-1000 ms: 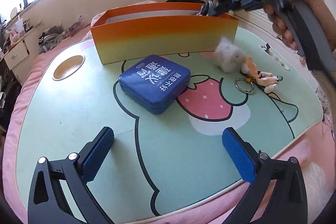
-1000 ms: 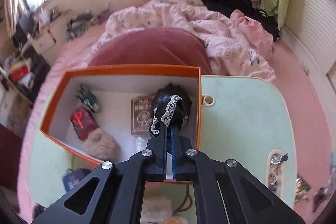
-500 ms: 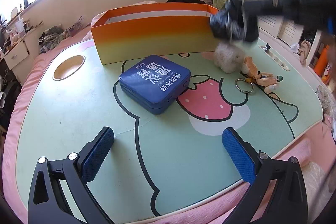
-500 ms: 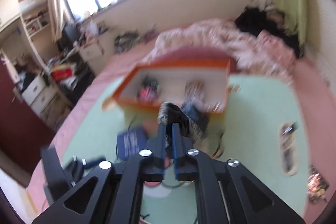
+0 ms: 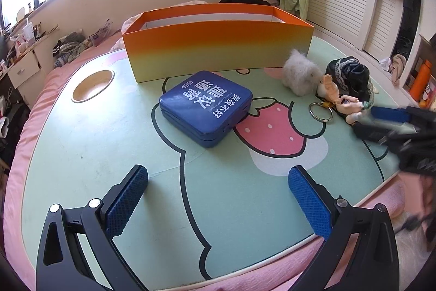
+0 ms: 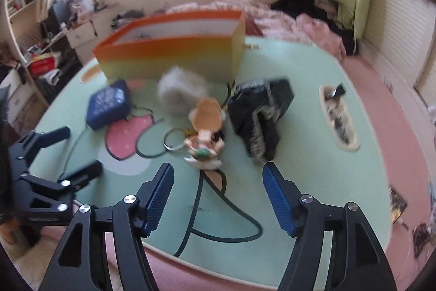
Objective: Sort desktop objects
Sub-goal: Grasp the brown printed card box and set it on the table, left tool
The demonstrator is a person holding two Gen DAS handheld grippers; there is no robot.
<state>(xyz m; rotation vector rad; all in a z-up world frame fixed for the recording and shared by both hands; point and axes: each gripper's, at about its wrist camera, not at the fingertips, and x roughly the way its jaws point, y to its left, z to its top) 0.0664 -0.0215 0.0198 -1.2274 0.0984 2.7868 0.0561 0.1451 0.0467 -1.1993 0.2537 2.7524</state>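
An orange box point(image 5: 218, 45) stands at the back of the green table mat point(image 5: 95, 141); it also shows in the right wrist view point(image 6: 174, 56). A blue tin point(image 5: 207, 107) lies in front of it. A white fluffy toy point(image 5: 299, 72), a doll keychain with a ring point(image 5: 338, 102) and a black lace cloth point(image 5: 351, 72) lie at the right. In the right wrist view the black cloth point(image 6: 259, 111) lies on the mat beside the doll point(image 6: 207, 127). My left gripper point(image 5: 218, 198) is open and empty near the front edge. My right gripper point(image 6: 218, 195) is open and empty, just short of the doll.
A round cup hole point(image 5: 92, 85) is at the mat's left. An oval slot with small items point(image 6: 338, 116) is at the mat's right. Pink bedding point(image 6: 403, 143) surrounds the table. Clothes are piled at the back.
My right gripper carried the black lace cloth out from over the box, down to the mat at the right, let it go and opened. My left gripper has not moved.
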